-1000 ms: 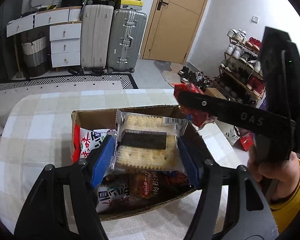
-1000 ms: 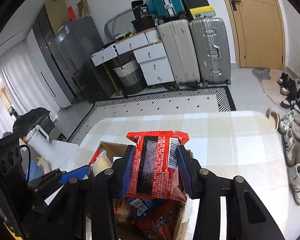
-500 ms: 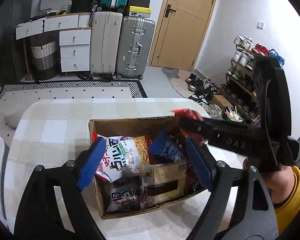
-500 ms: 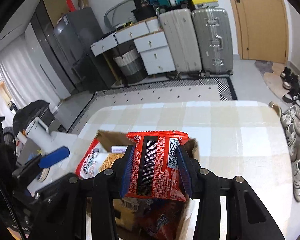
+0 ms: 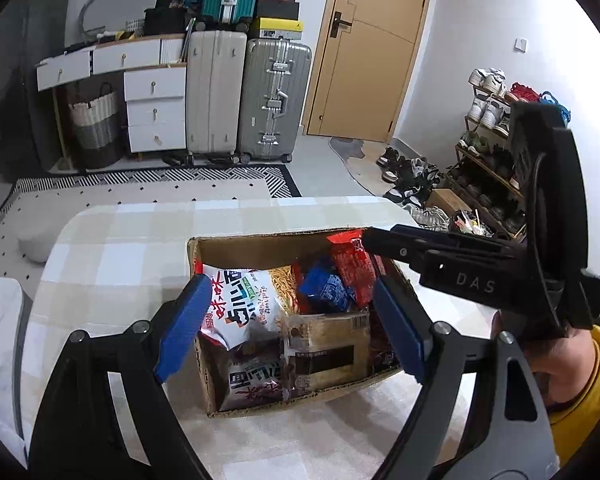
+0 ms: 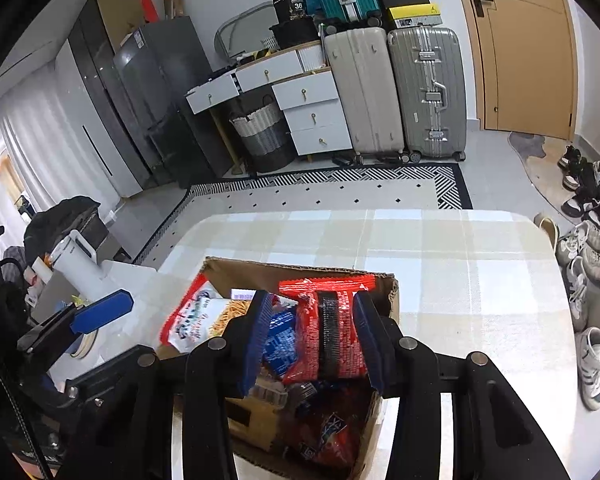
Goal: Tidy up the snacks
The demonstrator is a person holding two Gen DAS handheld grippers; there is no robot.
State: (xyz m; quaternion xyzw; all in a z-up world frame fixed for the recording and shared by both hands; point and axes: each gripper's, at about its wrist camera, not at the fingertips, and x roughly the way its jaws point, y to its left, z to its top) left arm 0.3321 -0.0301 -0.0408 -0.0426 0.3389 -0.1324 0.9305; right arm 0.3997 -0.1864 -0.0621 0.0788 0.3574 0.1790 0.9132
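An open cardboard box (image 5: 300, 396) (image 6: 300, 266) stands on the checked tablecloth, filled with several snack packs. Among them are a white noodle-snack bag (image 5: 240, 300), a blue packet (image 5: 328, 288) and a brown cracker pack (image 5: 324, 344). My left gripper (image 5: 290, 282) hovers open above the box's near side, nothing between its blue pads. Its blue finger (image 6: 100, 312) shows at the left of the right wrist view. My right gripper (image 6: 312, 300) is shut on a red snack packet (image 6: 332, 332) (image 5: 352, 268), held upright at the box's far right corner.
The checked tablecloth (image 6: 460, 264) stretches beyond and right of the box. A white jug (image 6: 76, 264) stands on a side surface to the left. Shoes (image 6: 592, 264) lie on the floor by the table's right edge. Suitcases (image 5: 244, 92) and a drawer unit line the far wall.
My left gripper has let go of the cracker pack, which now lies in the box, and has drawn back and up. The right gripper has lowered the red packet towards the box.
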